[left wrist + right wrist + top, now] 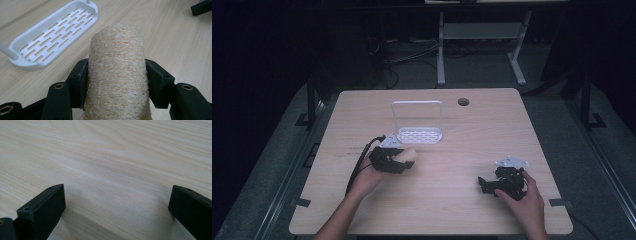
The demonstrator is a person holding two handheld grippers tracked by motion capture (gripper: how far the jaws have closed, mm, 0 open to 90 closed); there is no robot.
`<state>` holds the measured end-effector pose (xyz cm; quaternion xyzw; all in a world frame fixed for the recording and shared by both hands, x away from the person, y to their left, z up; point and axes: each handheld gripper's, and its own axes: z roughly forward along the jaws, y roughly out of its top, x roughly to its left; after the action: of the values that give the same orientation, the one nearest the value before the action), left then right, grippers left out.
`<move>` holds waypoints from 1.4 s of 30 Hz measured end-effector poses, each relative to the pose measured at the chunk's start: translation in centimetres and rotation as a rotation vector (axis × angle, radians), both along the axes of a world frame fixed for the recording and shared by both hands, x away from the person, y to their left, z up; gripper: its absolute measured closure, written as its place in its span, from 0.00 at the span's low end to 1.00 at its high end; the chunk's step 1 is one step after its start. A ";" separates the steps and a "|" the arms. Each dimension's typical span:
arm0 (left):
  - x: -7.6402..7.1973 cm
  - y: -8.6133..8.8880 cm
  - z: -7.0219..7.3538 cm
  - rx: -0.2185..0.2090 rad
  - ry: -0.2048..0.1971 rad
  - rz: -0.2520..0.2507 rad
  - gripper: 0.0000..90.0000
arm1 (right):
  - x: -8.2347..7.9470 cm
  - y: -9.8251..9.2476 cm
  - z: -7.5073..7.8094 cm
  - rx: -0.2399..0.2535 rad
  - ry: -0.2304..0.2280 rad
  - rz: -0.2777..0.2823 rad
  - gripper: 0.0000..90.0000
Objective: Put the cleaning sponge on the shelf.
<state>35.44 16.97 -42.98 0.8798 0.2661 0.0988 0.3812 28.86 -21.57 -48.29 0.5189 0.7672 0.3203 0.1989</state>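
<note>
My left gripper [404, 161] is shut on a beige loofah roll [117, 72], both black jaws pressing its sides; the loofah roll [408, 155] sticks out past the jaws in the high view. Just beyond it stands a white slotted rack tray [53, 35] with a tall wire handle [417, 103]; its base, the tray [419, 135], lies slightly up and right of the left gripper. My right gripper [484, 185] rests low at the table's right front, pointing left. In the right gripper view its jaws stand wide apart with only bare wood between them, so my right gripper [116, 205] is open.
The light wooden table [447, 200] has a round cable hole [463, 101] near its far edge. A black cable [362, 160] trails from the left gripper toward the table's left edge. Behind the table stand white desk legs [441, 50] on a dark floor.
</note>
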 end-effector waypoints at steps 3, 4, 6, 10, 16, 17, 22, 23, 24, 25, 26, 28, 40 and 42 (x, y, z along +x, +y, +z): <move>0.6 -0.3 0.0 0.011 0.001 0.000 0.46 | 0.0 0.0 0.0 0.000 0.000 0.000 0.01; 0.7 -0.4 0.0 0.008 -0.001 0.004 0.46 | 0.0 0.0 0.0 -0.001 -0.001 0.002 0.01; 1.0 -0.6 0.2 0.012 -0.005 0.005 0.46 | 0.0 0.0 0.0 0.000 0.000 0.000 0.01; 1.6 -1.0 0.4 0.011 -0.013 0.009 0.46 | 0.0 0.0 0.0 -0.001 -0.001 0.001 0.01; 2.6 -1.5 0.5 0.018 -0.017 0.014 0.46 | 0.0 0.0 0.0 0.000 -0.001 0.003 0.01; 2.8 -1.6 0.6 0.019 -0.017 0.014 0.46 | 0.0 0.0 0.0 -0.001 -0.001 0.003 0.01; 3.4 -1.9 0.6 0.025 -0.018 0.016 0.46 | 0.0 0.0 0.0 0.000 -0.002 0.002 0.01; 3.5 -2.0 0.5 0.027 -0.019 0.017 0.46 | 0.0 0.0 0.0 -0.001 -0.002 0.002 0.01; 3.6 -2.1 0.5 0.028 -0.019 0.018 0.46 | 0.0 0.0 0.0 -0.001 -0.002 0.002 0.01; 3.7 -2.1 0.5 0.025 -0.023 0.019 0.46 | 0.0 0.0 0.0 -0.002 -0.001 0.002 0.01; 3.8 -2.2 0.5 0.022 -0.021 0.020 0.46 | 0.0 0.0 0.0 -0.001 -0.002 0.002 0.01; 4.1 -2.3 0.5 0.037 -0.020 0.020 0.46 | 0.0 0.0 0.0 -0.001 -0.001 0.002 0.01; 5.9 -3.1 0.3 0.036 -0.018 0.039 0.46 | 0.0 0.0 0.0 0.000 0.000 0.001 0.01; 6.2 -3.2 0.3 0.033 -0.018 0.044 0.46 | 0.0 0.0 0.0 -0.001 0.000 0.001 0.01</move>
<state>41.62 13.72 -42.71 0.8790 0.2804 0.1193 0.3668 28.86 -21.58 -48.29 0.5184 0.7676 0.3202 0.1989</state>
